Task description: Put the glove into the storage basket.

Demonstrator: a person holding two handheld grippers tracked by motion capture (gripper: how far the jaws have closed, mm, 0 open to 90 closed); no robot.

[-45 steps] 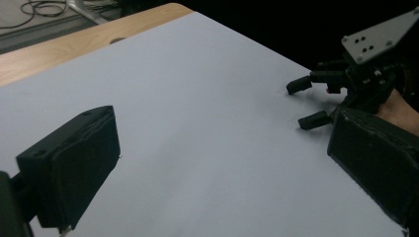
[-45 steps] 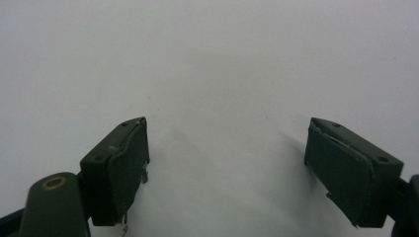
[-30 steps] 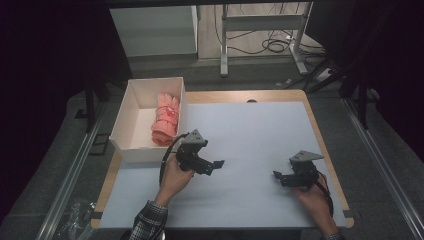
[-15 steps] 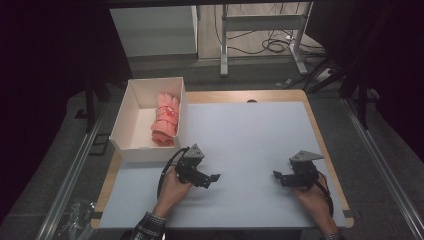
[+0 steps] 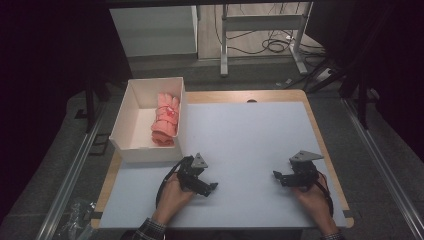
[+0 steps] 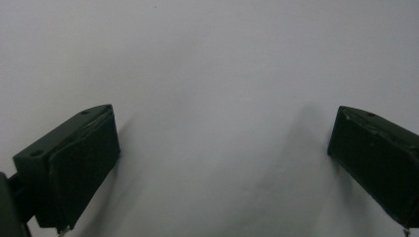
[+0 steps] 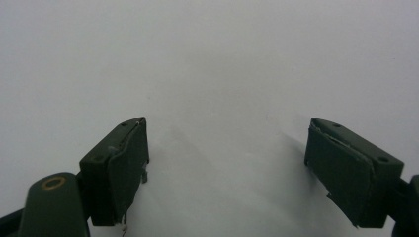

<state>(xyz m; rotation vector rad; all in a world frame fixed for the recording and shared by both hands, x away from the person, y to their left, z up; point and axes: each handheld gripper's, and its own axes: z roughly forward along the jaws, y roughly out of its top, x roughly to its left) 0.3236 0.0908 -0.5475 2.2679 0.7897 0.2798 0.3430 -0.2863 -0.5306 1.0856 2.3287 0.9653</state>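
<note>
The pink cloth roll [image 5: 165, 120] lies inside the white box [image 5: 131, 112], against the box's right wall, at the back left of the table. It is soft and creased, rolled into a short bundle with a paler band across its middle. Since a second ago it has not moved.

The left gripper [image 5: 211, 188] has moved: a second ago it hung just off the box's front right corner; half a second ago it had drawn toward the person; now it sits lower still, well apart from the box, low over the near part of the mat. In the left gripper view [image 6: 222, 163] its jaws stand wide apart with nothing between them, just bare pale surface below. The right gripper [image 5: 276, 176] has kept its place near the right front of the table; the right gripper view [image 7: 225, 163] shows its jaws also spread, holding nothing. Both are black, blocky, with flat rubbery pads and a grey three-cornered plate on top.

The box is a plain rectangular carton with thin, straight, upright walls, open at the top; it overhangs the table's left edge. The mat [image 5: 255, 135] is smooth, matte, light grey-blue and covers nearly all of the wooden table [image 5: 315, 120], whose tan rim shows along the back, the sides and the front corners. Between the two grippers and all the way back from them, the mat gives broad open room.
</note>
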